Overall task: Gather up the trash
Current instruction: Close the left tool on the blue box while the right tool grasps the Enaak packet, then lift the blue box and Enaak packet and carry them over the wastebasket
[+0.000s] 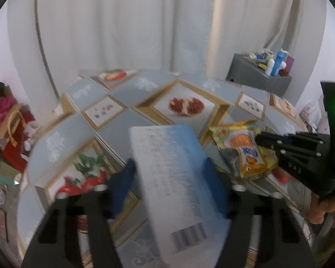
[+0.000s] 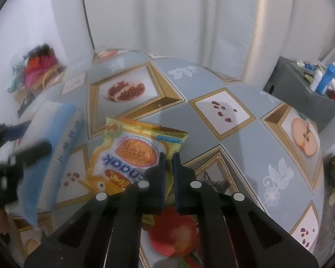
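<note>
The left gripper (image 1: 174, 178) has its fingers holding a blue-and-white cardboard box (image 1: 176, 178); the right gripper (image 2: 168, 176) has its fingers pinched narrow on a yellow crinkly snack wrapper (image 2: 131, 156) lying on the bench (image 2: 212, 84). Both are grasped; binning remains.

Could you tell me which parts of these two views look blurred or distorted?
Left wrist view: the blue-and-white box is smeared with motion blur, and the tablecloth is soft. Right wrist view: the snack packet is fairly sharp; the box at left is blurred. Both bend the table like fisheyes.
</note>
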A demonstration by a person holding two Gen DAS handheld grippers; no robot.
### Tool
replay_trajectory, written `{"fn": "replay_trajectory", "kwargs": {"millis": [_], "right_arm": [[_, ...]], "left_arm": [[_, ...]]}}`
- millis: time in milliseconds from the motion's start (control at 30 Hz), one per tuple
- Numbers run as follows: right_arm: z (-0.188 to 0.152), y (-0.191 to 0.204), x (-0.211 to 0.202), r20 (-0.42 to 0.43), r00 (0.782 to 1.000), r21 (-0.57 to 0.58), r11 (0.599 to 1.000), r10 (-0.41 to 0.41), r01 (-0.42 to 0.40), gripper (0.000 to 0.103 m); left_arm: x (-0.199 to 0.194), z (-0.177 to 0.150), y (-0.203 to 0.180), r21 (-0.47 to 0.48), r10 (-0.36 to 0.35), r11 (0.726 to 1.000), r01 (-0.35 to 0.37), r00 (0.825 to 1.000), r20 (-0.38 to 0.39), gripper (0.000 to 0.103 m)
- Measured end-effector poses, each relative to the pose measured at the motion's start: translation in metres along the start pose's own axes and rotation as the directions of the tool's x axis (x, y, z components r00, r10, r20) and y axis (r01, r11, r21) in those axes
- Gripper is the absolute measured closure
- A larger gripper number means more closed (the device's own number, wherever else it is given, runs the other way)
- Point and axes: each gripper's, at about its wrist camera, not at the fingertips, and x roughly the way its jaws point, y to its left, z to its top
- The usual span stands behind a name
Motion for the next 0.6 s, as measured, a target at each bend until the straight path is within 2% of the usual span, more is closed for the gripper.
{"fn": "replay_trajectory", "kwargs": {"millis": [200,333,400,433,600], "right_arm": [[-0.002,-0.009,-0.008,0.016,1.000,0.032,0.999,0.012,-0.013,0.102],[-0.004,-0.013,-0.016,0.028,1.000,0.035,0.999,0.003,-0.004,0.102],[-0.007,-0.015,-0.021,0.033,0.999,0.033,0.999,-0.006,0.005,0.102],[-0.008,-0.016,-0.022,0.034,0.999,0.032,0.999,-0.009,0.008,0.102],[-0.014,-0.022,-0.030,0.038,0.999,0.042,0.999,-0.016,0.015,0.102]], "left_arm": [[0.002,0.002,0.004,-0.026,-0.011,1.000,0.010,1.000,-0.028,0.053],[0.002,-0.001,0.006,-0.057,-0.047,0.997,0.044,0.998,-0.052,0.052],[0.002,-0.004,0.002,-0.054,-0.055,0.997,0.052,0.997,-0.062,0.038],[0.002,-0.004,0.000,-0.047,-0.052,0.998,0.049,0.997,-0.063,0.028],[0.004,-0.009,-0.012,-0.012,-0.046,0.999,0.045,0.993,-0.105,0.020]]}}
